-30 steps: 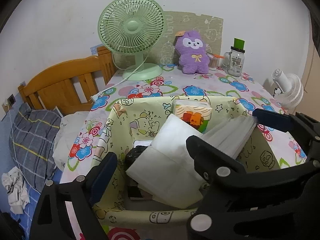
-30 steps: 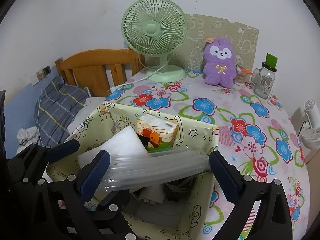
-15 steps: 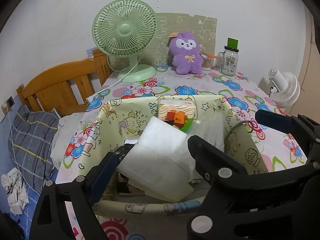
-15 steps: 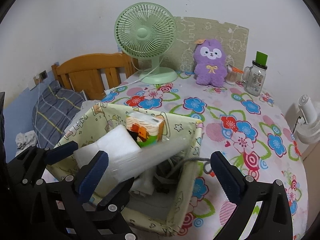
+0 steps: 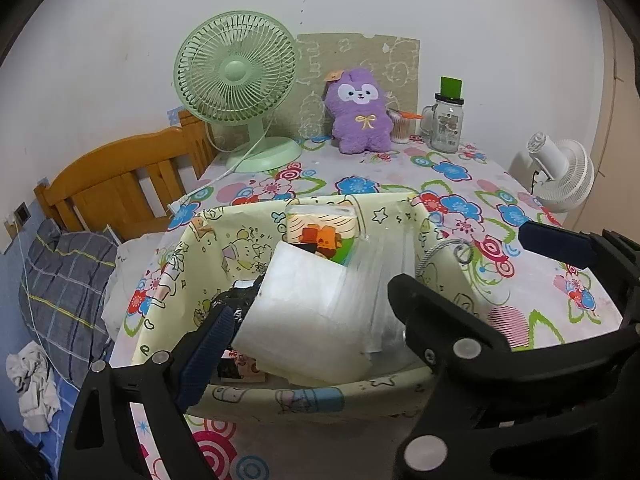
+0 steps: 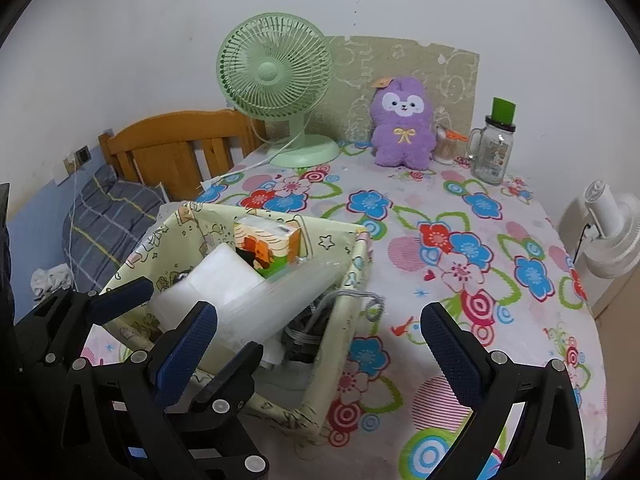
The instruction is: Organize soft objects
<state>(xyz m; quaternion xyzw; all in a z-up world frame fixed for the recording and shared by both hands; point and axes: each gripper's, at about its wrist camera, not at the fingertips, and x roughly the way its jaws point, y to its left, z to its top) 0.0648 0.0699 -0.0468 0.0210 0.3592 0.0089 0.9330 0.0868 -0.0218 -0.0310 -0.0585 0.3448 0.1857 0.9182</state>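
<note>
A yellow-green cartoon-print fabric basket stands on the near left of the floral table. Inside it a white soft pack leans against a clear plastic pack. An orange-and-green tissue pack stands behind them. A purple plush toy sits upright at the far edge. My left gripper is open at the basket's near side and holds nothing. My right gripper is open over the basket's right wall, with nothing between its pads.
A green desk fan and a glass jar with a green lid flank the plush at the back. A white fan stands off the table's right edge. A wooden headboard and a plaid pillow lie to the left.
The clear plastic pack that spanned my right gripper's pads has dropped into the basket. Both grippers have drawn back from the basket.
</note>
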